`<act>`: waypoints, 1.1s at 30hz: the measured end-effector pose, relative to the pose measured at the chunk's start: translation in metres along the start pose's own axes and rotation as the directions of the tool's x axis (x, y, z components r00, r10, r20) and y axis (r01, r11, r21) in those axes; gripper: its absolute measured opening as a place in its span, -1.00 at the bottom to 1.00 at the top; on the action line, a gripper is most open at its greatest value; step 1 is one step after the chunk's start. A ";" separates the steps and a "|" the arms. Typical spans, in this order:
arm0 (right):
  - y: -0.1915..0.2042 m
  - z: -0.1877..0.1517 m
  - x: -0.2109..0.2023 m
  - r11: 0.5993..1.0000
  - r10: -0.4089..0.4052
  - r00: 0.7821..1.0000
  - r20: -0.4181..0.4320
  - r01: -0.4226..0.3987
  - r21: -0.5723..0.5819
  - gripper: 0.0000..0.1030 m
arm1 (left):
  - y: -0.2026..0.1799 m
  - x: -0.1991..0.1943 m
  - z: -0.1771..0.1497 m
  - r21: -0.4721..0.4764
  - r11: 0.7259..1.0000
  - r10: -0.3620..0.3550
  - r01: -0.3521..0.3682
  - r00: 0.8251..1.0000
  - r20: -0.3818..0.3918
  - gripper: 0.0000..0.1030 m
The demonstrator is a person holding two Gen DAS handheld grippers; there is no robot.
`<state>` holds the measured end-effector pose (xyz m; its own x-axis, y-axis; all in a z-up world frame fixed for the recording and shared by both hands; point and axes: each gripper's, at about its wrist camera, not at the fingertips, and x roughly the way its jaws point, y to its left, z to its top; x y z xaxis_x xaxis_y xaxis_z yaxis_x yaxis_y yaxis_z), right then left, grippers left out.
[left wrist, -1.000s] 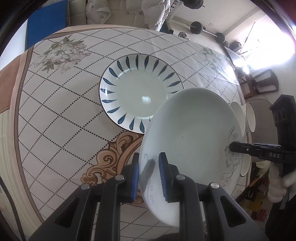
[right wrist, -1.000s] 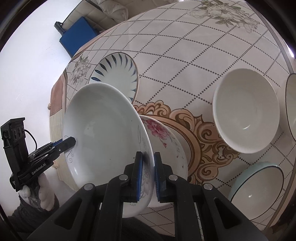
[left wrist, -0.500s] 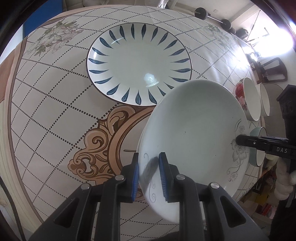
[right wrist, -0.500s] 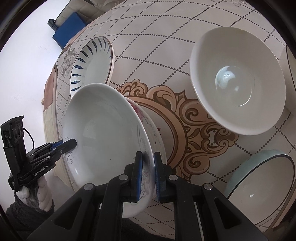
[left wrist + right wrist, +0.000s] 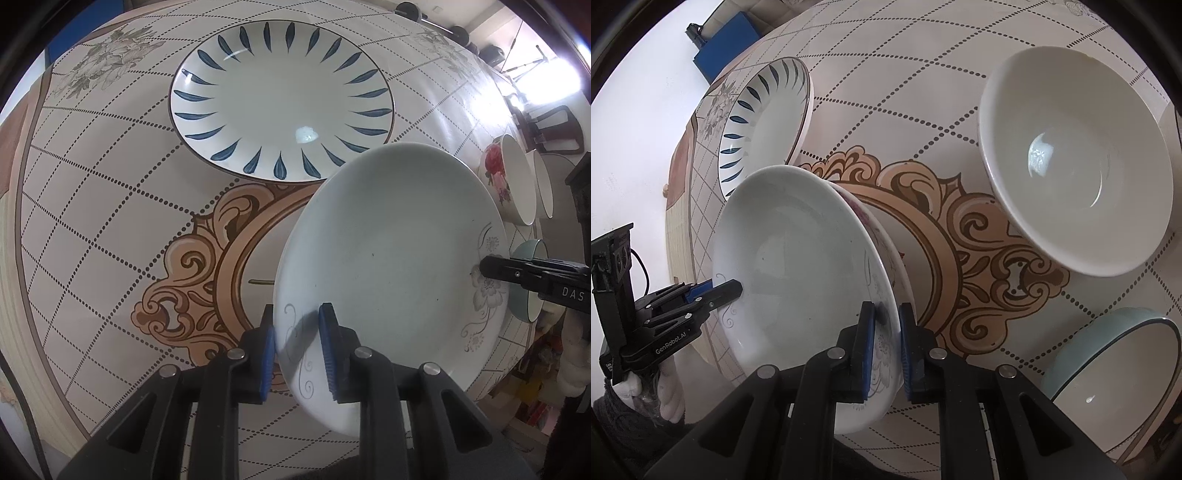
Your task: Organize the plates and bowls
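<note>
Both tongs pinch the same white plate (image 5: 391,258) by opposite edges: the left gripper (image 5: 296,347) has its blue-padded fingers (image 5: 328,347) closed narrowly over the near rim, one pad above and one below, and the right gripper (image 5: 886,341) grips the opposite rim the same way. That plate, faintly painted with grey flowers and scrolls near the rim, is held tilted in the air above the table's brown scrollwork medallion (image 5: 192,280). In the left wrist view the right gripper (image 5: 491,267) shows as a black finger on the plate's far edge; in the right wrist view the left gripper (image 5: 733,288) touches the far edge likewise, with a white-gloved hand (image 5: 665,391) beneath it. Beyond the held plate, a blue-petal plate (image 5: 280,96) lies flat on the dotted diamond-grid tablecloth (image 5: 92,206), holding nothing. A large white bowl (image 5: 1075,162) stands to the right, and a pale teal bowl with a dark rim (image 5: 1115,380) sits nearer the table edge, partly cut off by the frame; nothing lies in either. A bowl with a red rose pattern (image 5: 506,177) appears side-on in the left wrist view, while in the right wrist view it is almost wholly hidden behind the held plate. The chair and weights at the far edge are blurred by glare.
</note>
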<state>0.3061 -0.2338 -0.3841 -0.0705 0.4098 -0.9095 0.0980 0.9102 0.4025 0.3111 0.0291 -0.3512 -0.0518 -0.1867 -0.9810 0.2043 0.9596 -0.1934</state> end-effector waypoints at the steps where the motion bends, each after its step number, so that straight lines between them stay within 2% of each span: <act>1: 0.001 -0.001 0.000 1.000 -0.008 1.000 0.001 0.008 -0.004 -0.72 | -0.001 0.000 -0.002 0.000 1.000 0.000 0.000 1.000 -0.001 -0.61; 10: 0.013 -0.002 -0.011 0.999 -0.048 0.999 0.018 0.048 -0.023 -0.72 | -0.008 0.003 -0.007 -0.006 1.000 0.028 -0.028 0.999 -0.017 -0.61; 15: 0.013 0.001 -0.012 0.998 -0.054 0.998 0.018 0.055 -0.024 -0.72 | -0.016 0.005 -0.003 0.006 0.998 0.067 -0.067 0.997 -0.030 -0.61; 23: 0.010 0.001 0.002 0.998 -0.060 0.998 -0.021 0.060 -0.020 -0.72 | -0.027 0.010 0.001 0.010 0.995 0.097 -0.097 0.994 -0.045 -0.61; 28: 0.008 0.002 0.003 0.998 -0.059 0.998 -0.013 0.059 0.023 -0.73 | -0.032 0.014 0.002 0.016 0.992 0.123 -0.123 0.990 -0.065 -0.62; 31: 0.005 0.006 0.004 0.993 -0.113 0.993 -0.021 0.114 0.037 -0.67 | -0.036 0.013 0.005 0.012 0.994 0.111 -0.111 0.992 -0.067 -0.61; 33: 0.004 0.008 0.006 0.994 -0.095 0.995 -0.042 0.097 0.044 -0.67 | -0.037 0.011 0.010 0.010 0.993 0.121 -0.120 0.990 -0.071 -0.60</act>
<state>0.3139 -0.2284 -0.3889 -0.1211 0.3237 -0.9384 0.1344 0.9420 0.3076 0.3122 -0.0109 -0.3553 -0.0965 -0.0540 -0.9939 0.2186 0.9730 -0.0741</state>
